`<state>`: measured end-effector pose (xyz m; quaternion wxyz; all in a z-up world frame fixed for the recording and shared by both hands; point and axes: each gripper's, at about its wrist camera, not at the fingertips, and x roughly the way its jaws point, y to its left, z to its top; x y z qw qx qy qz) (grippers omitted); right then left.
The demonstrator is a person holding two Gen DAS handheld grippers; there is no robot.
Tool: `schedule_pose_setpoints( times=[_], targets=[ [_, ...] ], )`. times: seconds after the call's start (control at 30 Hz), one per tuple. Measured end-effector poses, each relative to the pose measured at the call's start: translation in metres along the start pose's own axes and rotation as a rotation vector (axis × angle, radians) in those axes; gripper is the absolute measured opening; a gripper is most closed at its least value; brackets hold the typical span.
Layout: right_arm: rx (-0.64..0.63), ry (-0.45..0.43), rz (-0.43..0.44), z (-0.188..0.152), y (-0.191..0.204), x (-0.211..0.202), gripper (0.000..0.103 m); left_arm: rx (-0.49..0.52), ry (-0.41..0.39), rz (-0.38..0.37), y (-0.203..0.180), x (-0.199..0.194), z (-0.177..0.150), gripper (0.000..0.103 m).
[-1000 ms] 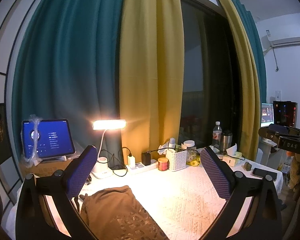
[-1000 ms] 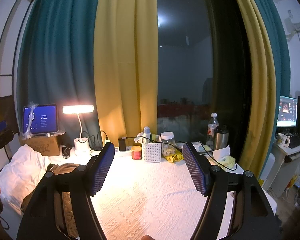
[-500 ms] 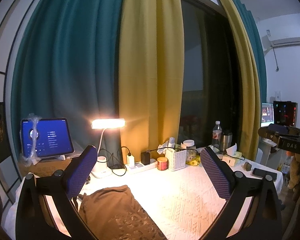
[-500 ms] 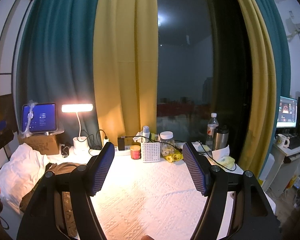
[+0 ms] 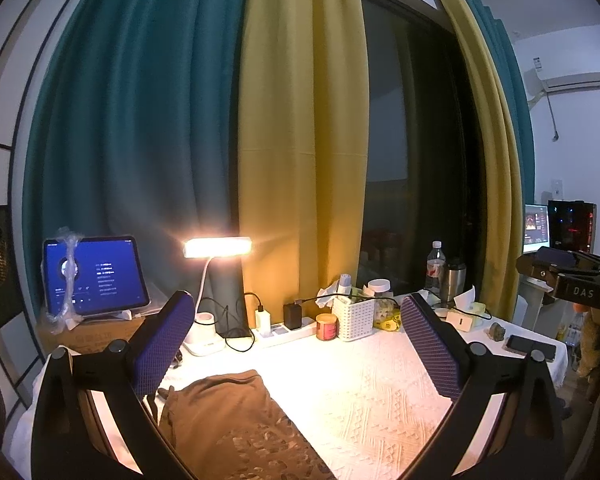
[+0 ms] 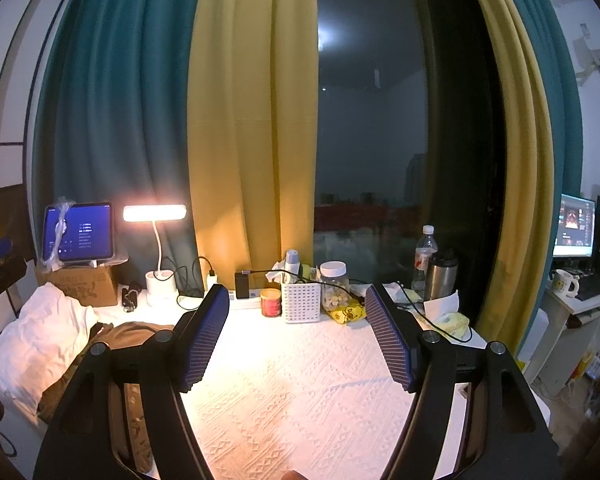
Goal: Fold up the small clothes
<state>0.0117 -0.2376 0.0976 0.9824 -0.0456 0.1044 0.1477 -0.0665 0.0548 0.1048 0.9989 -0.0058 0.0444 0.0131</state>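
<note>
almost nothing changes since a second ago: both grippers, left [image 5: 296, 340] and right [image 6: 296, 336], hover over the worktop [image 5: 380, 392] with jaws wide open and empty, so the garment [image 5: 228, 412] is not yet grasped.

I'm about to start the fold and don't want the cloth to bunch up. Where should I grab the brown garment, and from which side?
Probably take the brown garment by its far edge, the straight hem nearest the desk lamp. It lies flat on the white tablecloth, so come down from above with the left gripper, whose jaws are open right over it.
</note>
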Motion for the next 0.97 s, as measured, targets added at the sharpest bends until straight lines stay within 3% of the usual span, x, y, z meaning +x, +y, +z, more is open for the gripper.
schedule_pose_setpoints(
  times=[0.77,0.97],
  targets=[
    [0.007,0.002,-0.008,0.002,-0.004,0.002,0.074,0.009,0.024,-0.011,-0.004,0.006,0.001,0.101],
    [0.007,0.005,-0.006,0.002,-0.004,0.003,0.074,0.003,0.051,-0.063,-0.004,0.013,0.000,0.101]
  ],
)
